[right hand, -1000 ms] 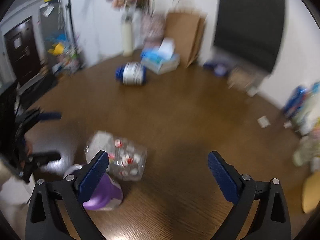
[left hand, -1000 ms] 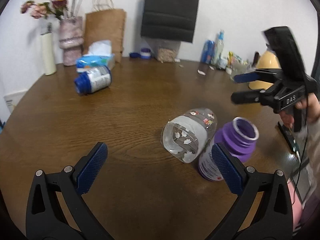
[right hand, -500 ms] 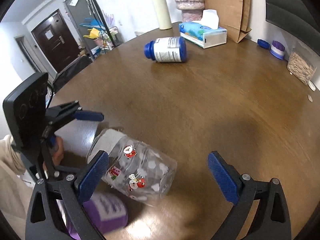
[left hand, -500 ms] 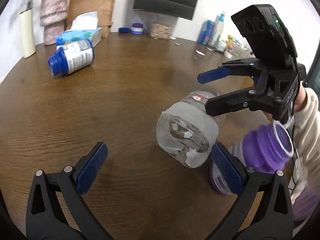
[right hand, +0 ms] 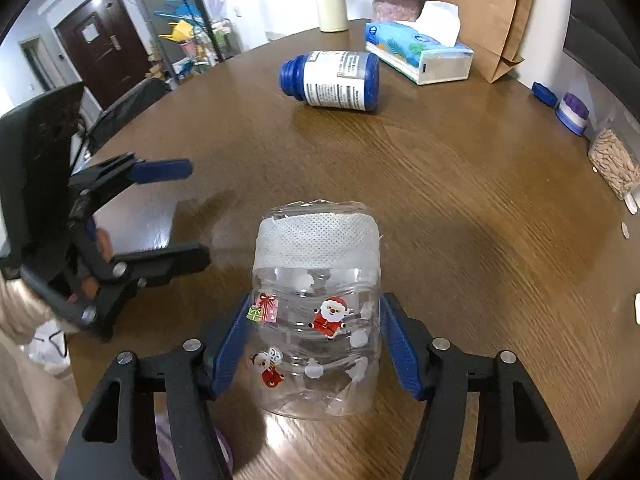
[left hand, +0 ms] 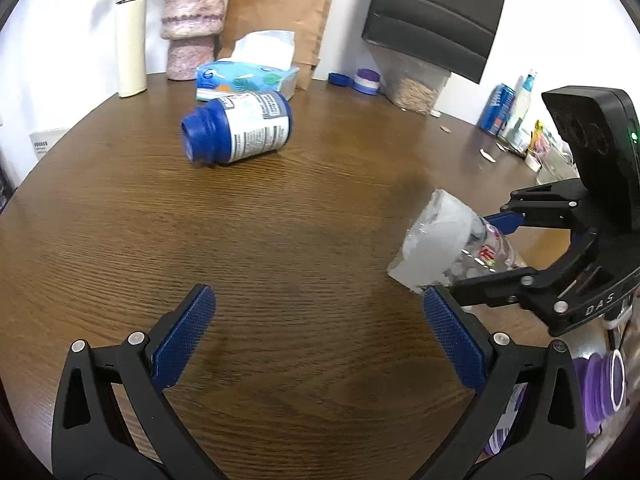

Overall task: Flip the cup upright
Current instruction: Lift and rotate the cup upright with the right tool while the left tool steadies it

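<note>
At the near edge of the round wooden table [right hand: 460, 208], a clear plastic cup [right hand: 316, 320] decorated with Santa stickers is pinched on both sides by the blue pads of the right gripper [right hand: 314, 344], its white-banded end pointed away from the camera and raised off the wood, as is seen from the left wrist view. The left gripper [left hand: 320, 344] is held spread wide over bare tabletop, with nothing between its pads. For the flip to be done well, the squeeze is best kept light, since the thin wall is likely to buckle, and the cup should be turned until its closed end faces the wood, then lowered flat before the pads are parted. Which end is the open mouth cannot be made out with certainty. A purple-lidded bottle [left hand: 600, 384] lies just beside the cup at the near right, largely cut off by the frame and by the tongs, and should be given room. Farther off, a blue-capped bottle [right hand: 332, 80] lies on its side, with a tissue box [right hand: 420, 54] and a paper bag [right hand: 484, 16] beyond it.
</note>
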